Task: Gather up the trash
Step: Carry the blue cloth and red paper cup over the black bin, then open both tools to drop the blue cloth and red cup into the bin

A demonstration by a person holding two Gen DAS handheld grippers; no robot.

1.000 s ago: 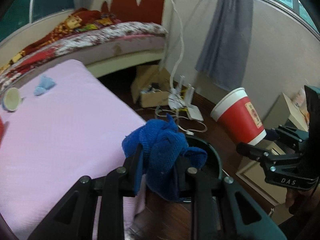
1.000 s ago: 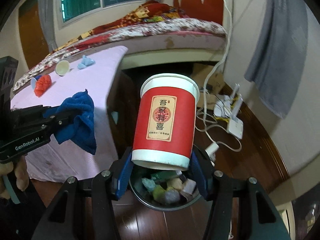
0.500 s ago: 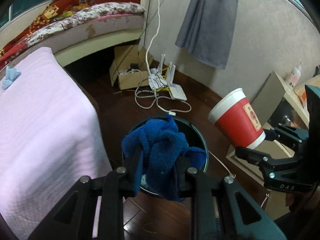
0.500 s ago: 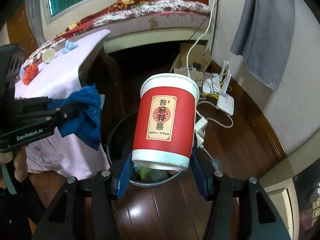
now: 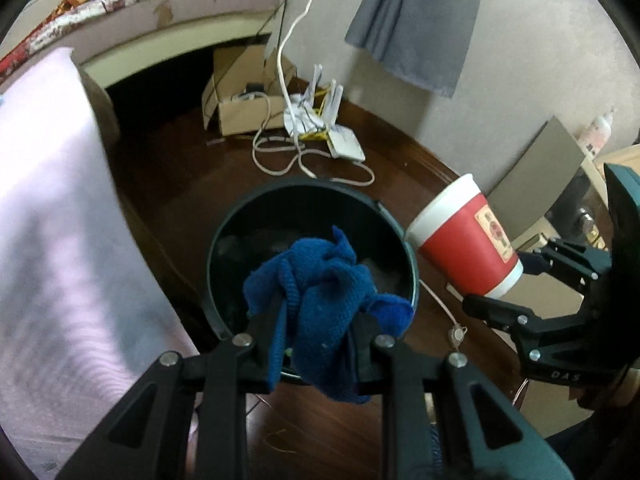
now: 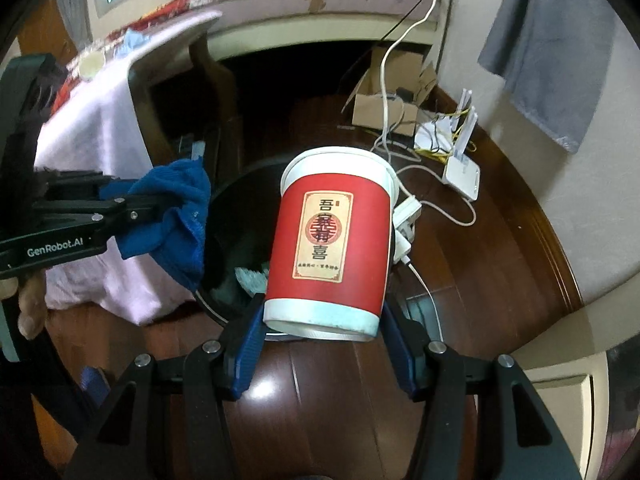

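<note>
Left gripper (image 5: pixel 318 332) clenched on blue cloth (image 5: pixel 320 300), hanging over near rim of dark bin (image 5: pixel 412 276); right gripper (image 6: pixel 322 320) clamps red paper cup (image 6: pixel 332 240) at bin's right edge; cloth may snag on pads, cup could miss & roll twd cables (image 5: pixel 280 156).

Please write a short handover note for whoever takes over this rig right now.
Left claw: shut on the blue cloth, held over the dark trash bin.
Right claw: shut on the red paper cup, held at the bin's right side.
Done: both items picked up and brought to the bin, which already holds some trash.
Left: release cloth and cup into the bin; items on the pink-covered table are not yet collected.
</note>
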